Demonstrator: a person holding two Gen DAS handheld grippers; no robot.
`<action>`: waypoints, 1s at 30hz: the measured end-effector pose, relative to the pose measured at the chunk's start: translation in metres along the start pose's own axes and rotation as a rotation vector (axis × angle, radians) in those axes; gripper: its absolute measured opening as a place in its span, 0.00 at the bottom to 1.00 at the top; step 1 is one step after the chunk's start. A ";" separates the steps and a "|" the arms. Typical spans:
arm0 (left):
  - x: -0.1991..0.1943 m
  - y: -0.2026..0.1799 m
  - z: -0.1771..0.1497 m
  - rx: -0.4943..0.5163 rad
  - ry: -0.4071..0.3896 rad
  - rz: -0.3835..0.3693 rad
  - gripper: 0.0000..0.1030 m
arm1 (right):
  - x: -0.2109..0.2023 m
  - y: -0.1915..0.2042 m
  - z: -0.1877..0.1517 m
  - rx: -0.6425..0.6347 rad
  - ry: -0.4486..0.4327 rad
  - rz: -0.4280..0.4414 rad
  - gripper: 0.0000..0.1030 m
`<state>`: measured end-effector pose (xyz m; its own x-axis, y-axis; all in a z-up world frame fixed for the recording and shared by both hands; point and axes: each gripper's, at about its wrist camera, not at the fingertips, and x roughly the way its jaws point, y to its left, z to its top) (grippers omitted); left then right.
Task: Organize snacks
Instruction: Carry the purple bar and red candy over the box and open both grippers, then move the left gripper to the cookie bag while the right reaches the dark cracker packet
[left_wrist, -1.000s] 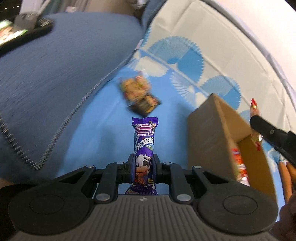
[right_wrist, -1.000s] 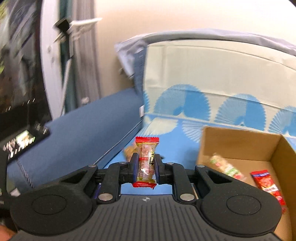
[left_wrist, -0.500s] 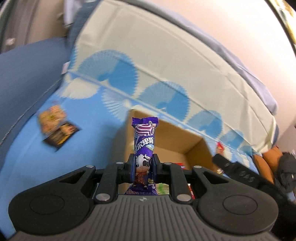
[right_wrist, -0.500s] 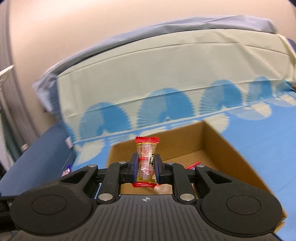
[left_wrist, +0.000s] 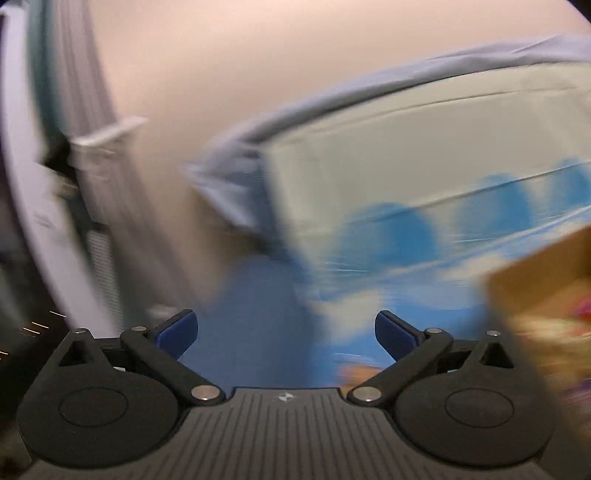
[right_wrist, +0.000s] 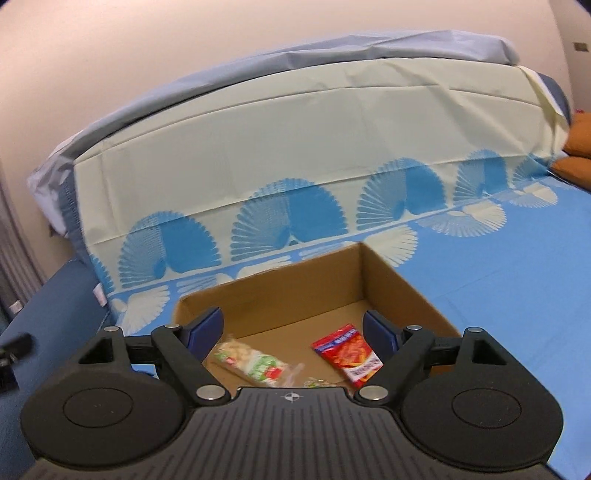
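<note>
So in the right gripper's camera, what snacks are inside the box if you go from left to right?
Green-and-white clear-wrapped snack bar → small yellowish wrapped candy, mostly hidden by the gripper body → flat red snack packet, all on the brown cardboard box floor.

Left wrist view motion-smeared, cardboard box (left_wrist: 539, 280) cut by right edge, contents an unreadable blur

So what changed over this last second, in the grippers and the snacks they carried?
Both let go. The right gripper, which held a red-ended candy, has just been opening over the cardboard box; nothing is between its jaws. The left gripper has also just been opening; its purple bar is gone, and its blurred view has swung away from the box. Unchanged: the red packet and green-and-white snack inside the box.
</note>
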<state>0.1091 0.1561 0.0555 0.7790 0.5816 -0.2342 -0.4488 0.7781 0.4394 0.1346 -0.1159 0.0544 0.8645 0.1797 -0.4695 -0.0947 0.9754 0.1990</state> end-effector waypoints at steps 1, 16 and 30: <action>0.013 0.015 -0.002 0.001 0.004 0.038 0.99 | -0.001 0.004 -0.001 -0.010 0.001 0.007 0.82; -0.036 0.069 -0.042 -0.091 0.011 0.094 1.00 | 0.009 0.075 -0.022 -0.160 0.043 0.098 0.82; -0.002 0.007 -0.157 -0.214 0.138 -0.457 0.20 | 0.033 0.153 -0.059 -0.269 0.125 0.249 0.55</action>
<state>0.0357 0.1980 -0.0768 0.8578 0.1864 -0.4790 -0.1678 0.9824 0.0817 0.1196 0.0470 0.0185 0.7335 0.4130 -0.5397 -0.4345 0.8957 0.0949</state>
